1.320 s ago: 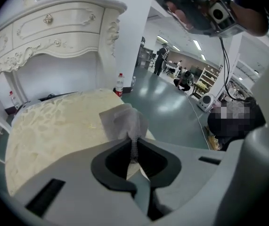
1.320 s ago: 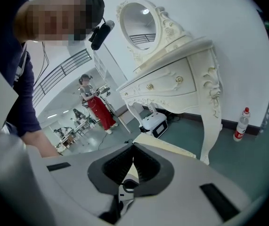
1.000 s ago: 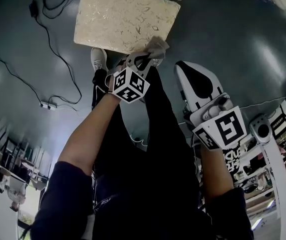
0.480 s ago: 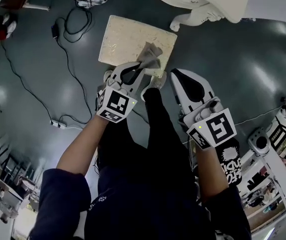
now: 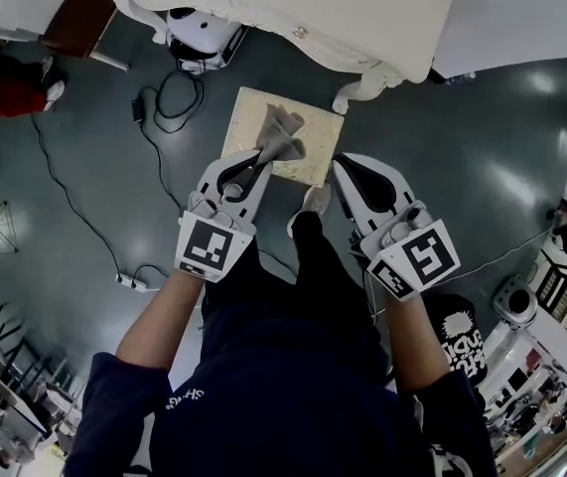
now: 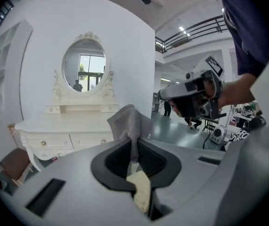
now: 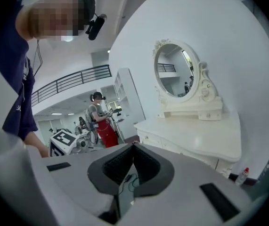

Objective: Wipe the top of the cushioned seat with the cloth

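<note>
Left gripper (image 5: 260,162), clamped on the grey cloth (image 5: 281,137), has risen off the cushioned seat (image 5: 248,117); wiping pass probably over. Right gripper (image 5: 343,167) closed, empty.

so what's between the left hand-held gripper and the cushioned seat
The grey cloth, pinched in the left hand-held gripper; the head view shows it over the cushioned seat.
</note>
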Demonstrator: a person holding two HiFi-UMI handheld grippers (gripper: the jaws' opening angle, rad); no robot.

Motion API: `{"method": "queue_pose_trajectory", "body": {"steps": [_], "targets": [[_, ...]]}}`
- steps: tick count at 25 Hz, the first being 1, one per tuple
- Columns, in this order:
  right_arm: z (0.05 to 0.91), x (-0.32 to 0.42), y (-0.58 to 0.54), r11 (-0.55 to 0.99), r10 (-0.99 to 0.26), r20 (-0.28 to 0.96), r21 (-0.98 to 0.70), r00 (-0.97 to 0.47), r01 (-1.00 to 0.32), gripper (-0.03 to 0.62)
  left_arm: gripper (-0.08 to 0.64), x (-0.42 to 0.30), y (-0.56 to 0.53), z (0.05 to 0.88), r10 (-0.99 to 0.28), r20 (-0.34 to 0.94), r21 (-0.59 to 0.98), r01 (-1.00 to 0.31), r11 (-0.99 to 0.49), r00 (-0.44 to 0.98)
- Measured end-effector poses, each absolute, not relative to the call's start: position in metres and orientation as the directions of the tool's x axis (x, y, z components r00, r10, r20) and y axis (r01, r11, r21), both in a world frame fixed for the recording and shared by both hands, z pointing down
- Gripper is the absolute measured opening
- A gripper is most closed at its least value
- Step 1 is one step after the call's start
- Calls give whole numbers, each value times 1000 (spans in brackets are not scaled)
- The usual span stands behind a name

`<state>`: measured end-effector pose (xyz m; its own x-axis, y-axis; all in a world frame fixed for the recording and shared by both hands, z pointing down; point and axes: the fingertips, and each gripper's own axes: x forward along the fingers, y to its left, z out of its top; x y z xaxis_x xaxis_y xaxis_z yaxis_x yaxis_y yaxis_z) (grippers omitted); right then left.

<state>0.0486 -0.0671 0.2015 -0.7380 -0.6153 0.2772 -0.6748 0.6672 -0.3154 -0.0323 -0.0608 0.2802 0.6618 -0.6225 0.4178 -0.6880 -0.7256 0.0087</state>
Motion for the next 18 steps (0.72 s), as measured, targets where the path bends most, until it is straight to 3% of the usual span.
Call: {"method": "queue_pose_trajectory", "body": {"steps": [18], "targets": [[59, 29, -59, 711, -668, 126, -182, -733, -679, 26, 32, -33, -74, 100, -656, 220, -152, -638, -755, 722]]}}
